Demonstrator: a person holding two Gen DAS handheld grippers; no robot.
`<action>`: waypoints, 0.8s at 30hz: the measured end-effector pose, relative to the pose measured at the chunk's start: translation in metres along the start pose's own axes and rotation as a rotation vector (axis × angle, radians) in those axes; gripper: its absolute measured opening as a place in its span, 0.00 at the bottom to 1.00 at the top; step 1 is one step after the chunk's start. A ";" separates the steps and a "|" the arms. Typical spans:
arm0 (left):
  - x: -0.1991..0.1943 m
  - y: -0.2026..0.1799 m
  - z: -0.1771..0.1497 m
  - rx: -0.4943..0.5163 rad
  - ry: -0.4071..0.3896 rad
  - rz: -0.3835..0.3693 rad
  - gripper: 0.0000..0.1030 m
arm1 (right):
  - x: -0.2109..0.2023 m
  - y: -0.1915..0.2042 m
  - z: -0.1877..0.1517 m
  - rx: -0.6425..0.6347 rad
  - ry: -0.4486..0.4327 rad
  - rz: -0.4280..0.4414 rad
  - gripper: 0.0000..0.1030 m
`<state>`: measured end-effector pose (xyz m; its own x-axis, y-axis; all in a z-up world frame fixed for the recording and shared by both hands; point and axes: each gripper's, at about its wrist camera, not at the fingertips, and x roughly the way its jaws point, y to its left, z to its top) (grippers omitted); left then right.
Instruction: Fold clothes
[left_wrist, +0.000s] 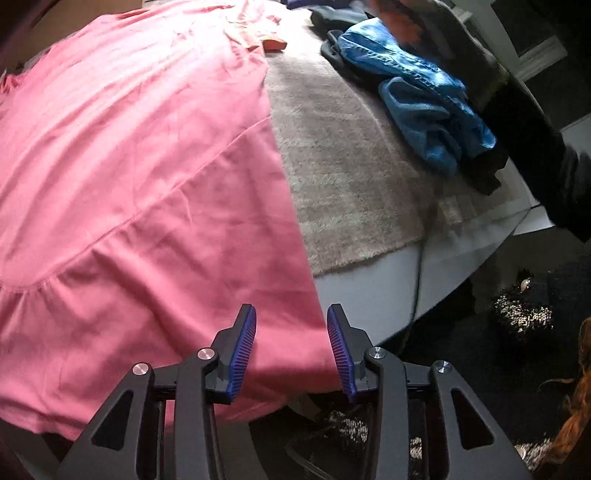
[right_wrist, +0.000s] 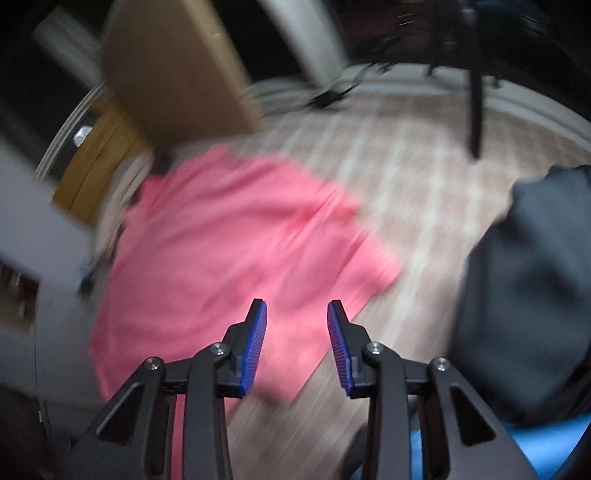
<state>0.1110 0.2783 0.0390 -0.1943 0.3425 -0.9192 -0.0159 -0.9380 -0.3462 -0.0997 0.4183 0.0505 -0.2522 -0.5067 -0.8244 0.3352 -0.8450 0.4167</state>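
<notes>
A pink garment (left_wrist: 140, 177) with a gathered seam lies spread over a beige checked blanket (left_wrist: 354, 162). My left gripper (left_wrist: 291, 314) hovers above the garment's near right corner, jaws apart, nothing between the blue pads (left_wrist: 243, 350). The right wrist view is blurred: the same pink garment (right_wrist: 229, 251) lies flat on the blanket (right_wrist: 424, 155). There my right gripper (right_wrist: 297, 308) hangs over the garment's near edge, jaws apart and empty.
A heap of blue cloth (left_wrist: 424, 92) and dark clothes (left_wrist: 343, 22) sits at the far right of the blanket. A dark garment (right_wrist: 524, 295) lies right of my right gripper. A cardboard box (right_wrist: 177, 74) stands beyond the pink garment. A sleeve (left_wrist: 535, 147) reaches in at right.
</notes>
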 end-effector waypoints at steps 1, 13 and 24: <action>-0.003 0.004 -0.001 -0.021 -0.011 -0.003 0.37 | 0.003 0.009 -0.009 -0.016 0.012 0.006 0.32; -0.132 0.116 -0.048 -0.306 -0.298 0.173 0.42 | -0.073 0.105 -0.007 -0.136 -0.092 0.117 0.27; -0.175 0.250 -0.058 -0.322 -0.337 0.276 0.42 | 0.017 0.242 0.120 -0.335 -0.127 -0.130 0.40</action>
<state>0.1981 -0.0134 0.1026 -0.4530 0.0003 -0.8915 0.3718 -0.9089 -0.1892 -0.1320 0.1844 0.1830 -0.4156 -0.4337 -0.7995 0.5658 -0.8115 0.1461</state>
